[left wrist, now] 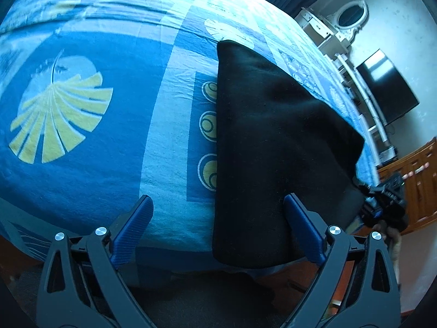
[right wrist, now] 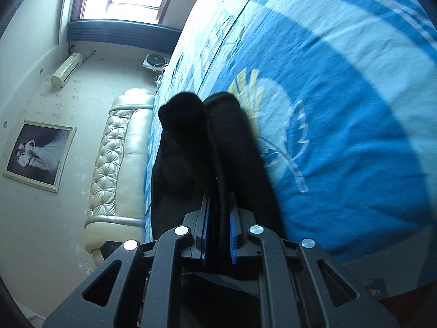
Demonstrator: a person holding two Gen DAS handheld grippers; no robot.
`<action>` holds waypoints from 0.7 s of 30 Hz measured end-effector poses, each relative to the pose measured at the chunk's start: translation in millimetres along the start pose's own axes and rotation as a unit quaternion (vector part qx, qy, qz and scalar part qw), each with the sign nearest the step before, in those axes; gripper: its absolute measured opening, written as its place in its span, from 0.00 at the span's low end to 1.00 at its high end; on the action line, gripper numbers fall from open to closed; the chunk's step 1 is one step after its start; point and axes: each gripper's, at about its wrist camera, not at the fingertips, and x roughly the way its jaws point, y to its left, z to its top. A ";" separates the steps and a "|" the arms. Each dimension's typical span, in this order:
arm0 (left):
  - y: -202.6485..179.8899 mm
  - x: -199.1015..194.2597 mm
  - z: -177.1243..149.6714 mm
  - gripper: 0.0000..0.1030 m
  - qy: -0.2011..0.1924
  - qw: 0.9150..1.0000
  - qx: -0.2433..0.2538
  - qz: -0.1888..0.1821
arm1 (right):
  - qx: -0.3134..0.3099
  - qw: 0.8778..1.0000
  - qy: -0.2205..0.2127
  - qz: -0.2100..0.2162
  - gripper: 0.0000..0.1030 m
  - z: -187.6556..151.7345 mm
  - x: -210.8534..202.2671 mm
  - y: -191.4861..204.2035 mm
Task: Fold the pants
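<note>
Black pants (left wrist: 273,136) lie folded lengthwise on the blue patterned bedsheet (left wrist: 95,164), running from the bed's near edge toward the far side. My left gripper (left wrist: 218,199) hovers open over their near end, with the right finger (left wrist: 303,224) above the cloth and the left finger (left wrist: 133,224) above bare sheet. In the left wrist view my right gripper (left wrist: 382,199) sits at the pants' right corner, by the bed's side. In its own view the right gripper (right wrist: 218,199) is shut on a thick fold of the pants (right wrist: 185,142), which stands up off the sheet (right wrist: 341,109).
A cream tufted headboard (right wrist: 120,164) ends the bed, with a framed picture (right wrist: 38,155) and an air conditioner (right wrist: 67,69) on the wall beside it. A white dressing table with an oval mirror (left wrist: 349,16), a dark screen (left wrist: 387,87) and a wooden cabinet (left wrist: 418,177) stand past the bed's right side.
</note>
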 end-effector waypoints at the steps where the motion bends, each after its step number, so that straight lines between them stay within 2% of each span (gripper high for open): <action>1: 3.6 -1.6 0.2 0.93 0.000 1.000 -0.008 -0.006 | 0.003 1.000 -0.003 -0.003 0.15 0.1 -3.2 -1.2; 3: 12.1 -5.7 0.4 0.93 -0.001 1.000 -0.023 -0.014 | 0.011 1.000 -0.011 -0.011 0.16 0.7 -13.8 -5.8; 6: 22.9 -11.6 -0.8 0.93 -0.002 0.999 -0.038 -0.020 | 0.022 0.997 -0.040 -0.056 0.46 -0.7 -33.6 -7.8; 8: 28.5 -11.9 -1.3 0.93 0.002 0.999 -0.046 -0.026 | 0.029 0.998 -0.045 -0.041 0.46 -2.7 -41.4 -4.6; 10: 32.2 -11.3 -2.5 0.93 0.009 0.998 -0.053 -0.035 | 0.025 0.998 -0.041 -0.030 0.58 -5.1 -42.7 0.4; 16: 27.1 -7.1 -7.1 0.93 0.020 0.996 -0.058 -0.060 | -0.028 0.997 -0.016 -0.064 0.67 -11.3 -20.4 24.7; 21: 15.7 1.8 -9.3 0.93 0.033 0.995 -0.053 -0.076 | -0.031 0.997 -0.004 -0.076 0.71 -13.6 0.2 26.3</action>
